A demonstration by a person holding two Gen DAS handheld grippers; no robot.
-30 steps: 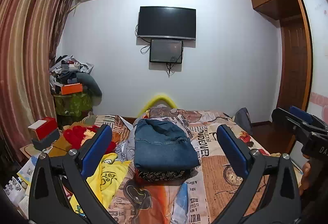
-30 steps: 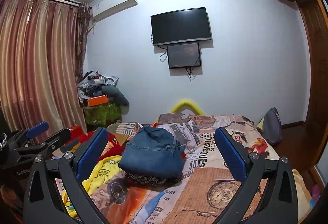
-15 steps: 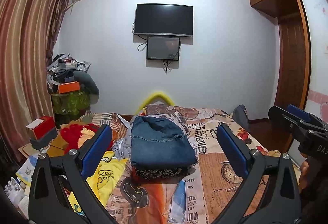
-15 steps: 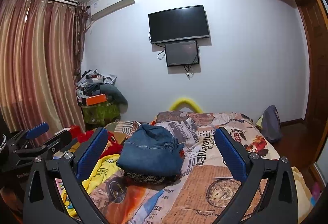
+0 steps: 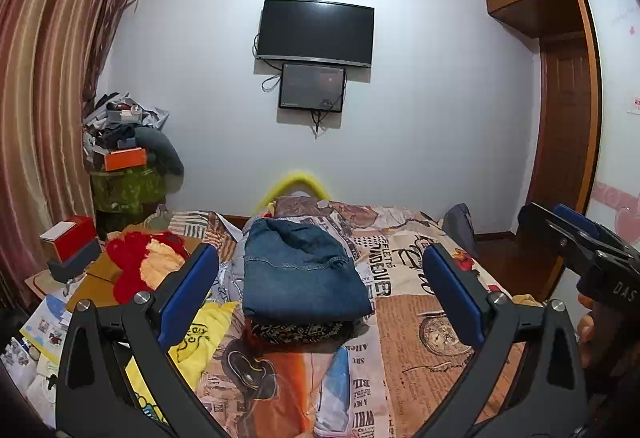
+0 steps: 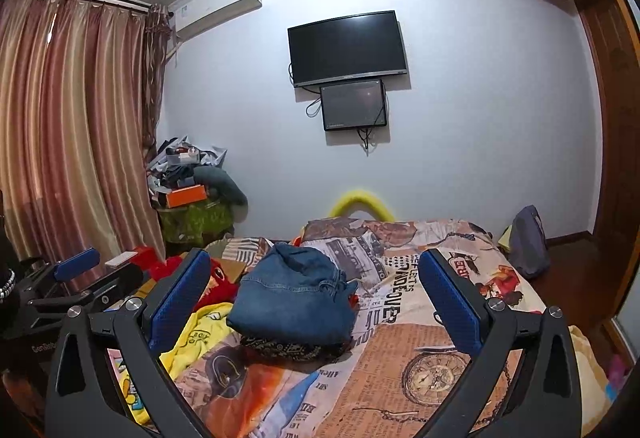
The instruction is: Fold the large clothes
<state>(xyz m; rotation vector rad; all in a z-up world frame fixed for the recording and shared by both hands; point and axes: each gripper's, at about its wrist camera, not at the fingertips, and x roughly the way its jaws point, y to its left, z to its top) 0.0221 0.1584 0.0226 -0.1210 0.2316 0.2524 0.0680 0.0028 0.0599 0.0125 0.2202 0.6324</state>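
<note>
The folded denim garment (image 5: 302,274) lies on a dark patterned cloth (image 5: 300,332) in the middle of the bed (image 5: 420,318), nearer its left edge. A yellow garment (image 5: 200,334) and a red one (image 5: 132,262) lie just left of it. Left gripper (image 5: 320,294) and right gripper (image 6: 316,294) hover above the bed's near end, jaws wide apart, holding nothing

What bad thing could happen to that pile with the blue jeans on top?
The folded jeans sit on a dark patterned garment on the soft, rumpled bedspread, so the stack might slump or slide if bumped. The yellow shirt lies close beside it and could drag it when pulled. Both grippers, left and right, are open and empty, holding nothing steady.
</note>
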